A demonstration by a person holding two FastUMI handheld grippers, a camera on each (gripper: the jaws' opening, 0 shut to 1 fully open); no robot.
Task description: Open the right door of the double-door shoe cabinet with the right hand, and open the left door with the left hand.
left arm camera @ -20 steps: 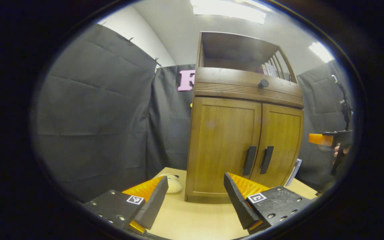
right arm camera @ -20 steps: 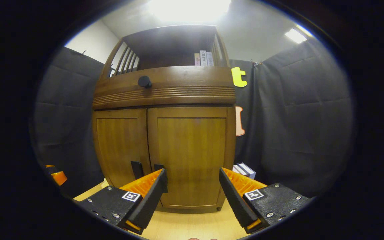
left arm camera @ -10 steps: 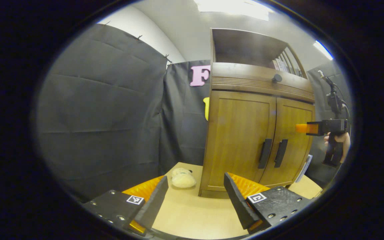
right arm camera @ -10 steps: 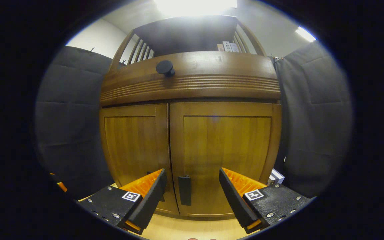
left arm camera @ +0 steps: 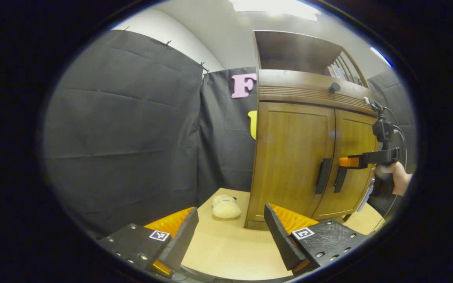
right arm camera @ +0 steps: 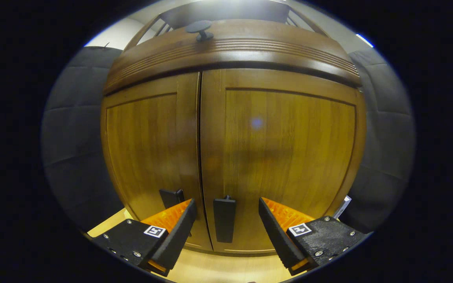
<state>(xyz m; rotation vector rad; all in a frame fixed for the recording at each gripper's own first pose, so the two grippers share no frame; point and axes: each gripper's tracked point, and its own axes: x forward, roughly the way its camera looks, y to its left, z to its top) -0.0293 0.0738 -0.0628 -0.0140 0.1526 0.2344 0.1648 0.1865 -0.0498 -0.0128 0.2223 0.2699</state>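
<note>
The wooden shoe cabinet [left arm camera: 293, 157] stands on a pale table with both doors closed. In the right gripper view my right gripper [right arm camera: 226, 220] is open, close in front of the right door [right arm camera: 285, 157], and that door's black handle [right arm camera: 224, 219] sits between the two fingers without touching either. The left door's handle [right arm camera: 171, 196] is partly hidden behind the left finger. In the left gripper view my left gripper [left arm camera: 230, 232] is open and empty, well short of the cabinet and off to its left side. There the right gripper [left arm camera: 352, 162], held by a hand [left arm camera: 397, 179], reaches the right handle [left arm camera: 340, 179].
A cream plush toy [left arm camera: 225, 207] lies on the table [left arm camera: 226, 251] beside the cabinet's left corner. A drawer with a round black knob [right arm camera: 199, 28] and an open shelf sit above the doors. Black cloth walls surround the booth. A white object [right arm camera: 343, 204] leans at the cabinet's right.
My right gripper has moved in toward the cabinet until the right door's handle lies between its fingers. The left gripper has swung leftward, so the cabinet shifted right in its view.
</note>
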